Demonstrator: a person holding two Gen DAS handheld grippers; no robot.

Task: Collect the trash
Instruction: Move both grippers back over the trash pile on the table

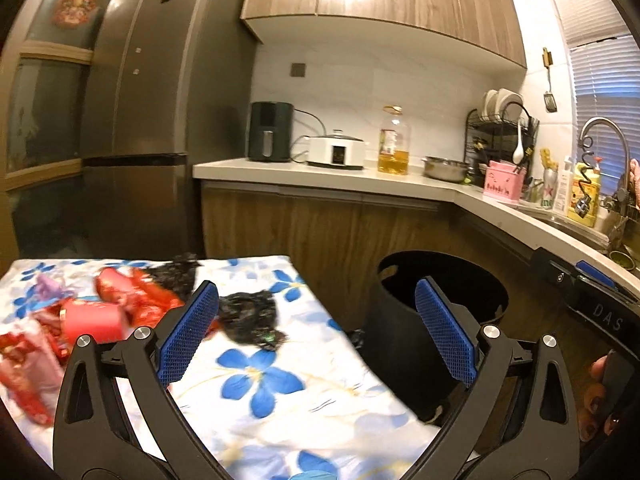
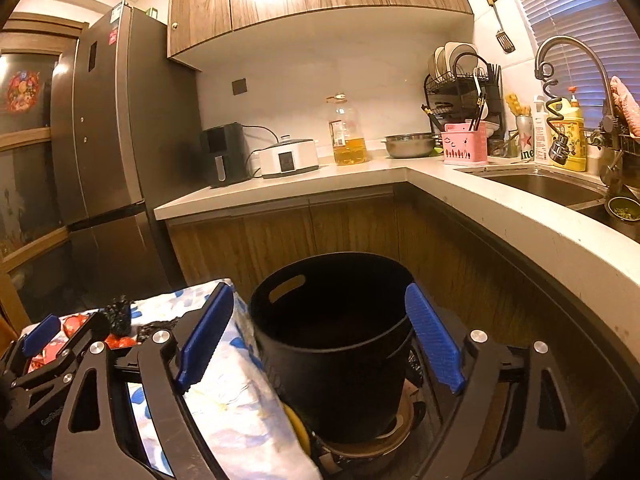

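On the table's floral cloth [image 1: 256,380] lie red wrappers [image 1: 132,300], a pink-red cup on its side [image 1: 94,322] and two crumpled black plastic bags [image 1: 252,316] [image 1: 182,272]. My left gripper [image 1: 316,332] stands wide open over the cloth's right edge, nothing between its blue pads [image 1: 188,332]. A black bin [image 2: 332,340] stands on the floor just right of the table, its inside dark. My right gripper [image 2: 320,342] hangs open above and in front of the bin, holding nothing. The left gripper's blue pad [image 2: 40,334] shows at the left of the right wrist view.
A grey fridge [image 1: 152,100] stands behind the table. The L-shaped counter [image 2: 500,208] carries an air fryer [image 1: 270,132], a white cooker [image 1: 336,152], an oil bottle [image 1: 394,140], a steel bowl [image 2: 410,145] and a dish rack [image 2: 460,80]. The sink [image 2: 540,184] is at the right.
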